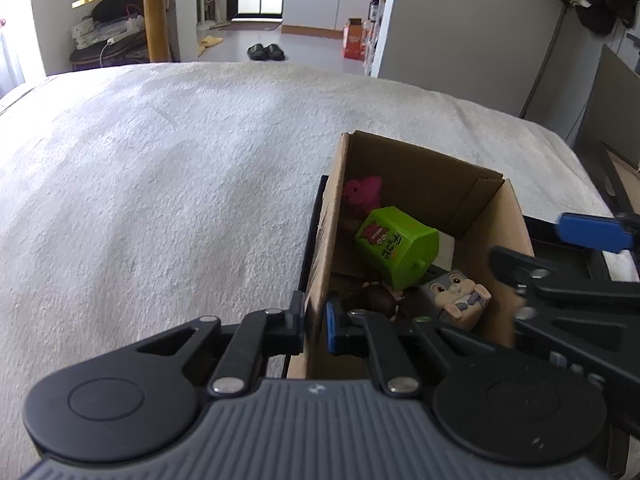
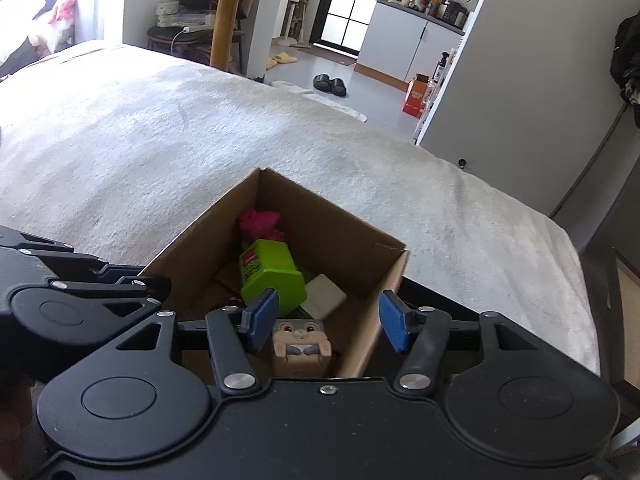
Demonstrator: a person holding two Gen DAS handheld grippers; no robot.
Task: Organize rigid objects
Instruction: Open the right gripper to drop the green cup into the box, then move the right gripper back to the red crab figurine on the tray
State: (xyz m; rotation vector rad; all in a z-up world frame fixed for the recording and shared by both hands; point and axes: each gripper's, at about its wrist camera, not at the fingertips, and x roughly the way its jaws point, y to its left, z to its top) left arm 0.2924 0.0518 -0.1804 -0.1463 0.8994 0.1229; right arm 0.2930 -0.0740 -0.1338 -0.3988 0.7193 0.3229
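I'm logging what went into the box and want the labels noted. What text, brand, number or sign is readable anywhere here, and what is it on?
Nothing can be read with confidence.
Green block in the cardboard box: red and dark printed characters beside a red cartoon figure, too distorted to read.
Orange carton on the floor: pale print, too small.
Bunny cube: a face only, no text.
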